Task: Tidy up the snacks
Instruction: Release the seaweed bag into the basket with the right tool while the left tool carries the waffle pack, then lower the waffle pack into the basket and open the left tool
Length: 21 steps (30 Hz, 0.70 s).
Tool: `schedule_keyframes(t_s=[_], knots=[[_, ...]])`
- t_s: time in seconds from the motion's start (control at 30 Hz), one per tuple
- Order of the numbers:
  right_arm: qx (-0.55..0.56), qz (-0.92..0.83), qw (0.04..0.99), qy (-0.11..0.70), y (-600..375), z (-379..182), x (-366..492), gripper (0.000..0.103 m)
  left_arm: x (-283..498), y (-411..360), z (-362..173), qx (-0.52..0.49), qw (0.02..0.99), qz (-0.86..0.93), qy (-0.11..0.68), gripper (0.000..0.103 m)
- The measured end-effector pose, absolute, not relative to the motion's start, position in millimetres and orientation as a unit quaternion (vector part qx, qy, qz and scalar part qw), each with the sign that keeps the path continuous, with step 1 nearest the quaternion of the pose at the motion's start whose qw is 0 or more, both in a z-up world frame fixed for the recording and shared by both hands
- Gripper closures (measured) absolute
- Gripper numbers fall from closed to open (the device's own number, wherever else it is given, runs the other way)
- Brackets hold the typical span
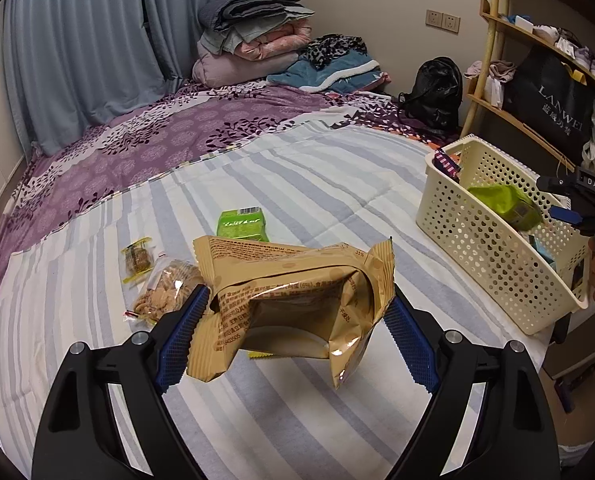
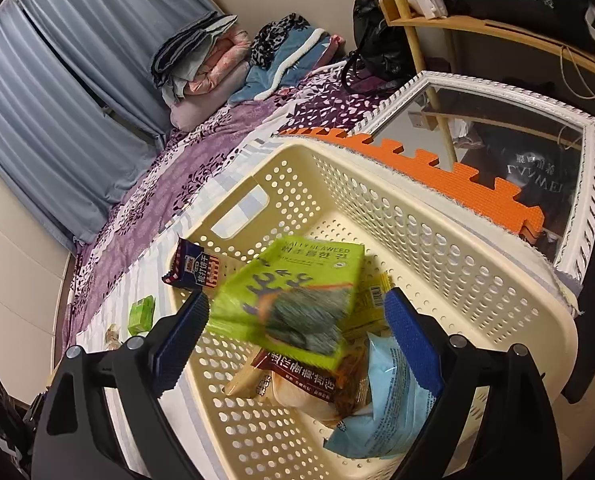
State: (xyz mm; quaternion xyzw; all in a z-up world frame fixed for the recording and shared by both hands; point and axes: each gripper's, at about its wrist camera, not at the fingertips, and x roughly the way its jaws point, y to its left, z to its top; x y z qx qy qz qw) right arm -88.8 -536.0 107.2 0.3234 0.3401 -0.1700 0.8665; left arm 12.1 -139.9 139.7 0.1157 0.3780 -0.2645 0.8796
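Note:
My left gripper [image 1: 295, 320] is shut on a tan snack bag [image 1: 289, 300] and holds it above the striped bedsheet [image 1: 317, 184]. On the sheet beyond lie a small green packet [image 1: 241, 224], a clear bag of biscuits [image 1: 165, 292] and a small yellow-edged snack [image 1: 137, 258]. My right gripper [image 2: 295, 332] is open above the cream perforated basket [image 2: 437, 240]. A green seaweed pack [image 2: 293, 300], blurred, lies between its fingers over the basket. The basket holds a blue bag [image 2: 385, 400], a brown-red packet [image 2: 297, 380] and a dark biscuit pack [image 2: 195, 270]. The basket also shows in the left wrist view [image 1: 489, 248].
A purple floral blanket [image 1: 157, 140] covers the far bed, with folded bedding [image 1: 257, 44] and a black backpack [image 1: 437, 92]. A wooden shelf [image 1: 537, 80] stands right of the basket. A white-framed mirror [image 2: 497, 140] and orange foam mat [image 2: 457, 176] lie behind the basket.

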Motion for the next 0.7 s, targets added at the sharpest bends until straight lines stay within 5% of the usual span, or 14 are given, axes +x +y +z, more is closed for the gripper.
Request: schedule_keyframes(t_s=[0.7], knots=[[0.301,-0.183,0.880,0.319,-544.6,111.3,-116.9,0.014,-4.2,-221.2,151.3,0.155,0.857,-0.335,0.359,0.016]])
